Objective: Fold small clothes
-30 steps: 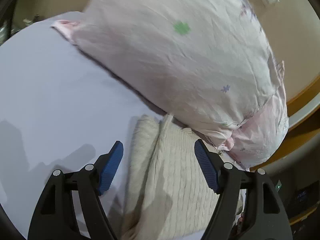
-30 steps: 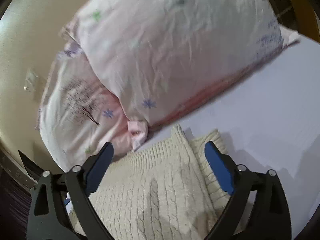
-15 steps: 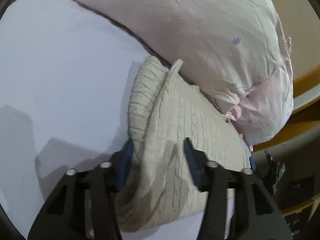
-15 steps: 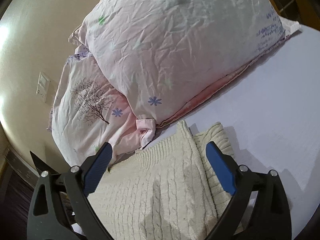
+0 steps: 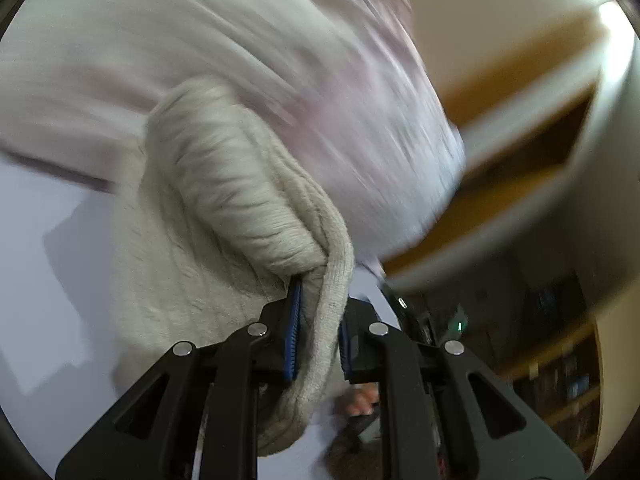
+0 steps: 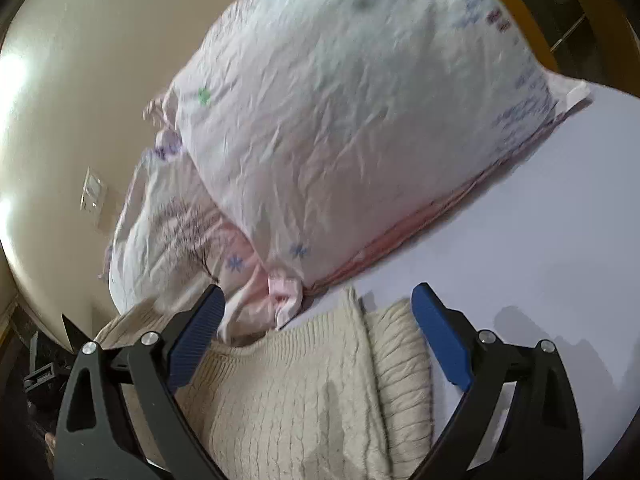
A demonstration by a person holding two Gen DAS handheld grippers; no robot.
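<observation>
A cream cable-knit sweater (image 6: 320, 392) lies on the pale lilac sheet (image 6: 560, 264), its top edge by the pillows. My left gripper (image 5: 318, 328) is shut on the sweater (image 5: 224, 200), pinching a thick fold of knit between its blue pads and lifting it, so the cloth bunches up above the fingers. My right gripper (image 6: 316, 320) is open and empty, its blue pads (image 6: 440, 336) spread wide above the sweater's upper part without touching it.
Two pink floral pillows (image 6: 360, 120) lean against the cream wall (image 6: 80, 80) just beyond the sweater. The left wrist view is blurred; it shows a pillow (image 5: 360, 100), a wooden bed frame (image 5: 520, 140) and dark shelves (image 5: 560, 360) to the right.
My left gripper closed on the sweater's edge and swung it up and over; its view is now blurred. My right gripper stayed open, hovering over the sweater, shifting slightly.
</observation>
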